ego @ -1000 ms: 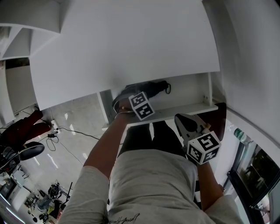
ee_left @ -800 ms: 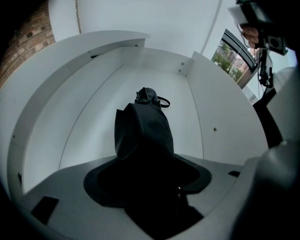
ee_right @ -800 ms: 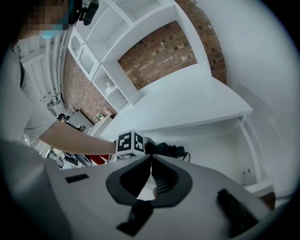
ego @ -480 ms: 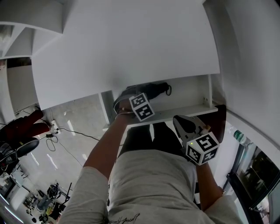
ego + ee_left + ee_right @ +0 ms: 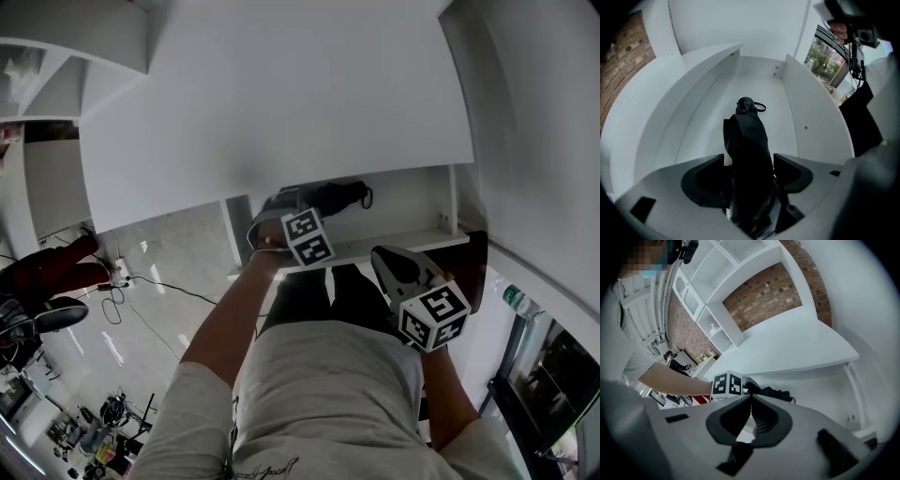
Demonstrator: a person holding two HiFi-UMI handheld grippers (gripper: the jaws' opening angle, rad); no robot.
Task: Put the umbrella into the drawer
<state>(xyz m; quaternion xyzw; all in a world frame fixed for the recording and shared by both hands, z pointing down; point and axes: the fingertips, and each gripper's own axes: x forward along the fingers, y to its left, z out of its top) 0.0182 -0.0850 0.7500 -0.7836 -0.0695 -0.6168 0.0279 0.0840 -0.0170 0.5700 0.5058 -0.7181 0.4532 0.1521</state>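
Note:
A black folded umbrella [image 5: 746, 136] lies lengthwise in the open white drawer [image 5: 787, 112], its strap end toward the back wall. My left gripper [image 5: 749, 161] points steeply down into the drawer. Its jaws have just been opening and now stand wide on either side of the umbrella's near end, without pressing on it. In the head view its marker cube [image 5: 307, 236] sits over the drawer [image 5: 403, 242], with the umbrella [image 5: 328, 195] behind it. My right gripper [image 5: 750, 398] hangs in front of the drawer, shut and empty, and is at the lower right of the head view [image 5: 396, 267].
A broad white tabletop [image 5: 281, 94] overhangs the drawer. Cables and a power strip [image 5: 117, 274] lie on the glossy floor at the left, near a black chair [image 5: 52, 314]. White shelves [image 5: 708, 268] and a brick wall [image 5: 764, 291] stand behind.
The head view has shifted a little. Both grippers stay about where they were, the left one over the drawer.

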